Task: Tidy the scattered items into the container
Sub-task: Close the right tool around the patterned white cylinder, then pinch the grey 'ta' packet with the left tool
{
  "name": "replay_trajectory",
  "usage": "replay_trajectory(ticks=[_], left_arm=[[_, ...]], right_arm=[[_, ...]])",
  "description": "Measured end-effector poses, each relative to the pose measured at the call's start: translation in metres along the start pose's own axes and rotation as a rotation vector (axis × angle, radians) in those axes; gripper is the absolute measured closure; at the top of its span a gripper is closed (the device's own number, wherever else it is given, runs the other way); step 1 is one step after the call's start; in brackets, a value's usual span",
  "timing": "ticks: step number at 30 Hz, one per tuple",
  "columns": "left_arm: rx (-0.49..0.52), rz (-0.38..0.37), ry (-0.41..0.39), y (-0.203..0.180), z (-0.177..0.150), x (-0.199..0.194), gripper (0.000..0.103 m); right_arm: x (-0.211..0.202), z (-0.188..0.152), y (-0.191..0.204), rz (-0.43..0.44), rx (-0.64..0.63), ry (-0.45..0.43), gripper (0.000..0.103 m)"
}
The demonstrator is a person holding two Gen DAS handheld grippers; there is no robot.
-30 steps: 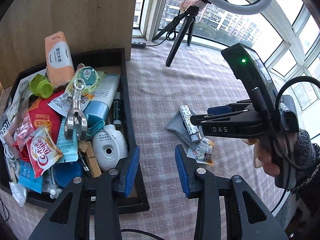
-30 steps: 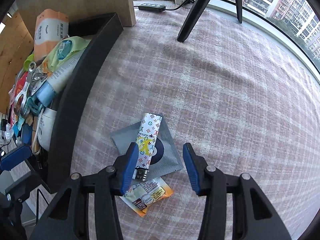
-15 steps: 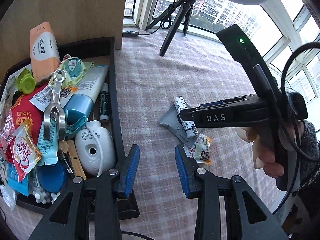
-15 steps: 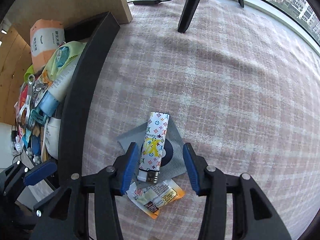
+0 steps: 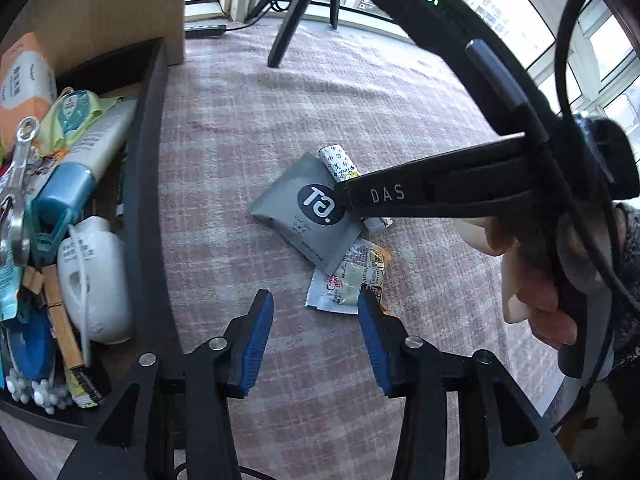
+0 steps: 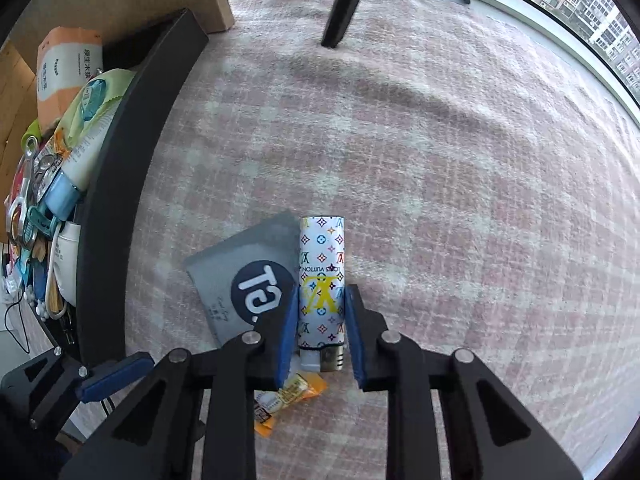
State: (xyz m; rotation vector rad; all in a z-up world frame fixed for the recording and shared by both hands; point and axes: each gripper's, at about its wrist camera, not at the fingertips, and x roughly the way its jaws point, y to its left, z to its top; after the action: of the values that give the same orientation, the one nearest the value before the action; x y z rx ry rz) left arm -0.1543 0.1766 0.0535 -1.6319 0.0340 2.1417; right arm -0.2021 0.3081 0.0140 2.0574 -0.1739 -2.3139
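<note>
Right gripper [image 6: 321,318]: pointing down, jaws closing on the white patterned lighter [image 6: 322,280], pads at its two long sides so it cannot roll.
Lighter: lies on the grey foil sachet [image 6: 240,276] (partly overlapping it), on the pink checked cloth [image 6: 440,160].
Left gripper [image 5: 316,336]: empty, jaws opening above the yellow-white snack packet [image 5: 352,280], probably its next pick.
Container: black tray [image 5: 146,184], already crowded, just beside.
</note>
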Motion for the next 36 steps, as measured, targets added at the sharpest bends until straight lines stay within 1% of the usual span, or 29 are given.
replay_trajectory(ticks=[2,5,6,7,9,10,11,12,13,14,15,16,18,19,22,23,24,26,28,30,31,33,35,36], left_arm=[[-0.001,0.046,0.013,-0.004,0.009,0.013,0.056],[-0.049,0.105,0.037,0.000,0.023,0.031,0.055],[-0.062,0.108,0.032,0.001,0.027,0.034,0.053],[-0.071,0.107,0.019,0.001,0.031,0.036,0.046],[-0.071,0.102,0.006,0.000,0.039,0.040,0.039],[-0.063,0.107,0.003,-0.001,0.042,0.042,0.037],[-0.057,0.119,0.007,-0.002,0.044,0.043,0.038],[-0.060,0.124,0.011,-0.002,0.044,0.042,0.040],[-0.066,0.120,0.007,0.000,0.045,0.040,0.042],[-0.066,0.126,-0.004,0.002,0.047,0.037,0.042],[-0.065,0.145,-0.017,0.004,0.050,0.035,0.042],[-0.057,0.152,-0.019,0.004,0.053,0.035,0.041],[0.015,0.149,0.018,-0.001,0.061,0.043,0.040],[0.082,0.168,0.040,-0.008,0.063,0.047,0.040],[0.327,0.218,0.087,-0.030,0.065,0.054,0.040],[0.390,0.235,0.095,-0.035,0.065,0.053,0.040],[0.443,0.240,0.102,-0.040,0.065,0.051,0.040],[0.533,0.254,0.121,-0.047,0.066,0.051,0.038],[0.595,0.277,0.159,-0.051,0.066,0.058,0.036],[0.619,0.280,0.180,-0.053,0.068,0.065,0.034],[0.622,0.268,0.180,-0.053,0.071,0.067,0.028],[0.565,0.238,0.197,-0.047,0.079,0.071,0.021],[0.503,0.180,0.221,-0.041,0.085,0.074,0.021],[0.486,0.157,0.226,-0.039,0.086,0.074,0.024]], right_arm=[[-0.002,-0.003,-0.011,0.027,0.024,-0.001,0.080],[-0.003,-0.008,-0.024,0.058,0.053,0.000,0.080],[-0.003,-0.009,-0.029,0.077,0.064,0.000,0.080],[-0.004,-0.009,-0.033,0.091,0.073,0.000,0.080],[-0.004,-0.010,-0.037,0.112,0.082,-0.001,0.080],[-0.005,-0.011,-0.043,0.121,0.090,-0.001,0.080],[-0.006,-0.010,-0.052,0.129,0.105,-0.001,0.080],[-0.009,-0.009,-0.061,0.131,0.115,-0.007,0.080],[-0.013,-0.006,-0.074,0.121,0.104,-0.021,0.080],[-0.018,-0.002,-0.077,0.101,0.087,-0.037,0.080],[-0.023,0.003,-0.067,0.081,0.078,-0.050,0.080],[-0.026,0.006,-0.067,0.079,0.083,-0.055,0.080],[-0.030,0.008,-0.077,0.112,0.113,-0.049,0.080],[-0.032,0.008,-0.083,0.120,0.128,-0.048,0.080],[-0.039,0.005,-0.099,0.114,0.146,-0.053,0.080],[-0.041,0.004,-0.104,0.115,0.154,-0.053,0.080],[-0.043,0.001,-0.110,0.119,0.162,-0.055,0.080],[-0.046,-0.008,-0.103,0.121,0.186,-0.055,0.080],[-0.049,-0.012,-0.113,0.126,0.212,-0.056,0.080],[-0.049,-0.012,-0.119,0.131,0.231,-0.062,0.080],[-0.046,-0.013,-0.119,0.130,0.235,-0.066,0.080],[-0.047,-0.016,-0.119,0.126,0.239,-0.073,0.080],[-0.046,-0.018,-0.115,0.137,0.241,-0.071,0.080],[-0.044,-0.017,-0.113,0.139,0.241,-0.069,0.080]])
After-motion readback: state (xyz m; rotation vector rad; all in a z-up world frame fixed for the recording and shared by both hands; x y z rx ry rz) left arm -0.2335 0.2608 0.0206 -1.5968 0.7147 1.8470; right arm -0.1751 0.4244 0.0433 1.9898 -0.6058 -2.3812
